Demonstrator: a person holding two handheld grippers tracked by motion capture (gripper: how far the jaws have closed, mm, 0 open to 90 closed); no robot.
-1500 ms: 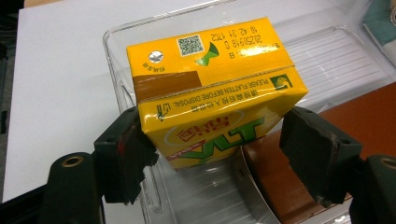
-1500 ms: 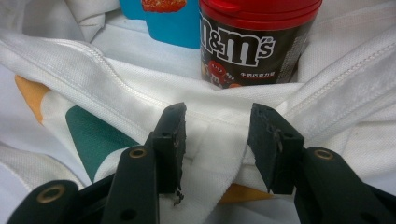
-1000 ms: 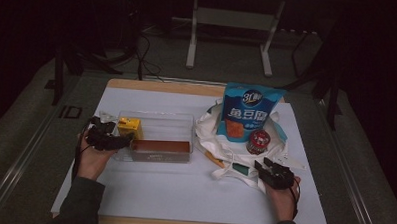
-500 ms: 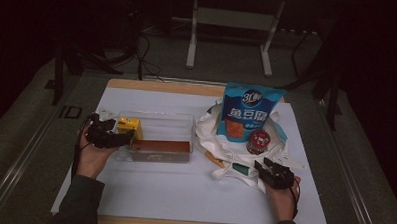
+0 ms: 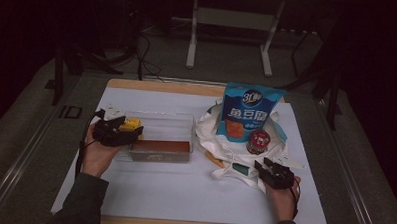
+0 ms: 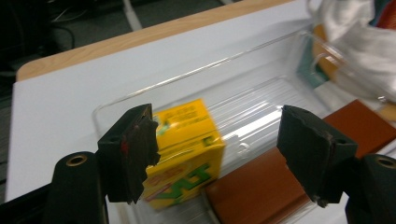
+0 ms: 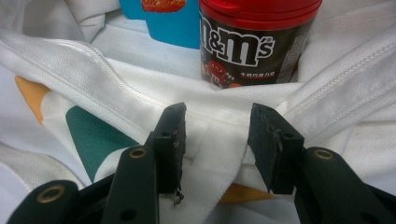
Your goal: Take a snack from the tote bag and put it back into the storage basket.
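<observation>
The yellow box (image 6: 184,151) sits in the left end of the clear tray (image 5: 183,122), near the table's left edge, tilted, with one corner against the brown bar (image 6: 275,182) lying along the tray's near wall. The left tool (image 6: 215,154) hangs over it with its jaws wide; one pad overlaps the box's side in the left gripper view, but I cannot tell if it touches, and the other stands well clear over the bar. The jaws have just been closing a little, with the box between them but not pressed.

Risk, as I judge it: if that pad drags on the tilted box, the box could tip over or ride onto the bar.

The right tool (image 7: 215,144) is half open, its jaws astride a fold of the white bag (image 7: 327,88) near the table's right edge, just short of the red-lidded tub (image 7: 254,42); the fold looks straddled, not pinched. A tug there could topple the tub or the blue pouch (image 5: 249,114).

Since a second ago the left tool sits higher and a bit further over the tray's end; the right one is unchanged.
</observation>
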